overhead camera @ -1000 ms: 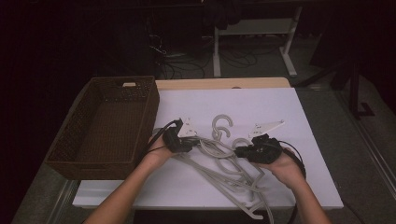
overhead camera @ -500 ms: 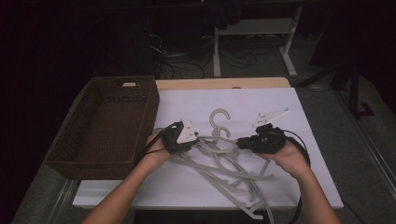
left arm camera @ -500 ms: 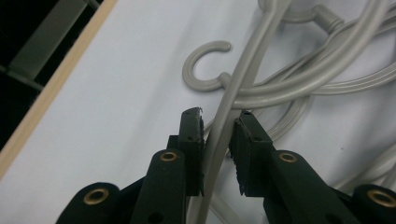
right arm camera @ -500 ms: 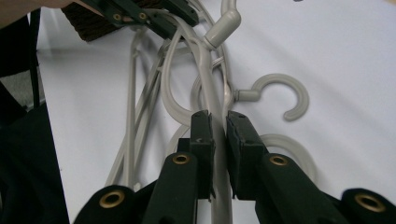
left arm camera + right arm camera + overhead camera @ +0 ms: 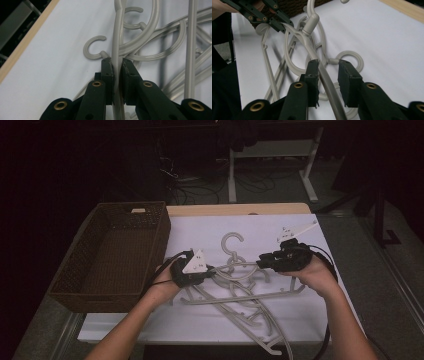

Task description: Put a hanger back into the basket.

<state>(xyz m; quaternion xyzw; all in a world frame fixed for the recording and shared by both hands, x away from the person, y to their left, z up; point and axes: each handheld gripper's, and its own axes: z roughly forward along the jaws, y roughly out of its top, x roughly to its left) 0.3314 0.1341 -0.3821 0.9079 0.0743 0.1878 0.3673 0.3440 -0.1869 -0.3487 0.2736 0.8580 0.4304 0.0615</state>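
The left claw (image 5: 117, 66) has just squeezed onto a thin grey hanger (image 5: 117, 37). The right claw (image 5: 329, 66) has just spread around the hanger's smooth, curved arm.

- Legible text, labels, brands, numbers, signs: you will find none that can be read.
- Grey plate (image 5: 194, 262) on your left gripper (image 5: 209, 273): small dark marks, too small to read in the high view.
- Grey plate (image 5: 295, 230) by your right gripper (image 5: 261, 262): small dark marks, likewise too small to read.
- Wicker basket (image 5: 75, 275), far wall: a pale tag (image 5: 138, 210), no wording to be made out.
- Grey hangers (image 5: 117, 37), white table cover (image 5: 387, 37): no print that can be read.
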